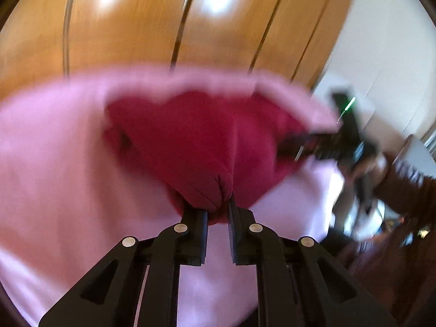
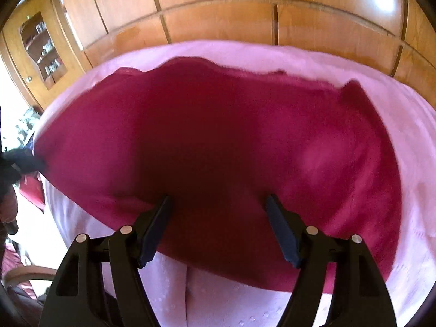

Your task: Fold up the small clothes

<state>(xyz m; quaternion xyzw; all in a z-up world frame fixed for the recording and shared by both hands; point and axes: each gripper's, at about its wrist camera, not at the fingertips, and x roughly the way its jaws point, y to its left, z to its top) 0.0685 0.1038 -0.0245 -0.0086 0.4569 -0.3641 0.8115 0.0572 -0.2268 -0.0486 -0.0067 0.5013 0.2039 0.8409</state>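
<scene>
Left wrist view: left gripper point(image 1: 218, 209) pinches a bunched corner of the crimson garment point(image 1: 190, 141) – right gripper point(image 2: 218, 207) jaws spread above it, on the pink cloth point(image 2: 408, 125).

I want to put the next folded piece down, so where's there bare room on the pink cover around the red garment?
The pink cover is bare right of the red garment, and again below its near edge between the right hand-held gripper fingers. A thin strip runs behind it, before the wooden panels. The left side is crowded: the left hand-held gripper pinches the cloth there.
</scene>
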